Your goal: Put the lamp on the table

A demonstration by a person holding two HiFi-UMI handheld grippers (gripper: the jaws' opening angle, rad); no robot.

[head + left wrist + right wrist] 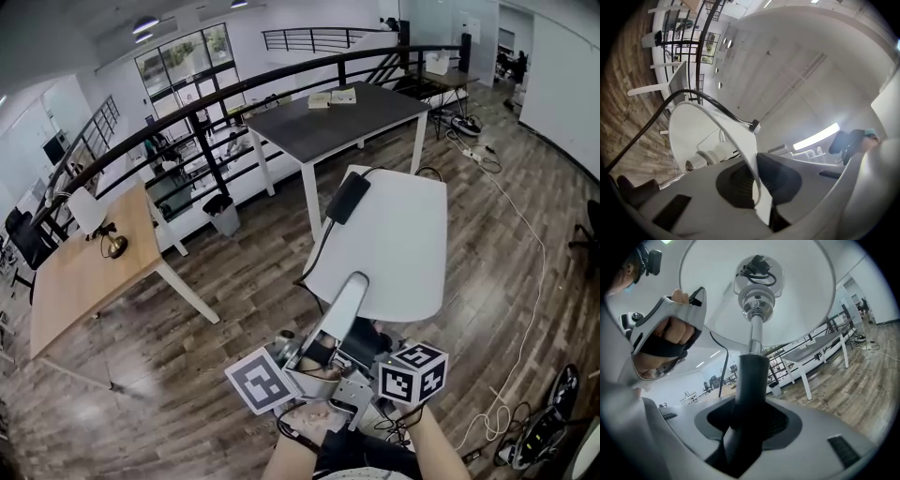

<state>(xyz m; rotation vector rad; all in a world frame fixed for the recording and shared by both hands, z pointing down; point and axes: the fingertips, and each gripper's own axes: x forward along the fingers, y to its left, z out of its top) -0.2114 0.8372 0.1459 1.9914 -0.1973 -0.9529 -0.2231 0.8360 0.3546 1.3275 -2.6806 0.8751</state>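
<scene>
The wooden floor [234, 281] lies below, with a dark bench [337, 117] ahead and a wooden bench [84, 272] well apart at the left. The lamp [394, 244] rests on neither bench; both grippers hold it in the air above the floor. The left gripper [757, 197] has its jaws pinched together on the rim of the white shade [698, 131]. The right gripper [745, 427] has its jaws clamped on the dark stem [750, 376] below the shade. A black cable [656, 117] runs over the shade, and an adapter [347, 197] lies on top.
</scene>
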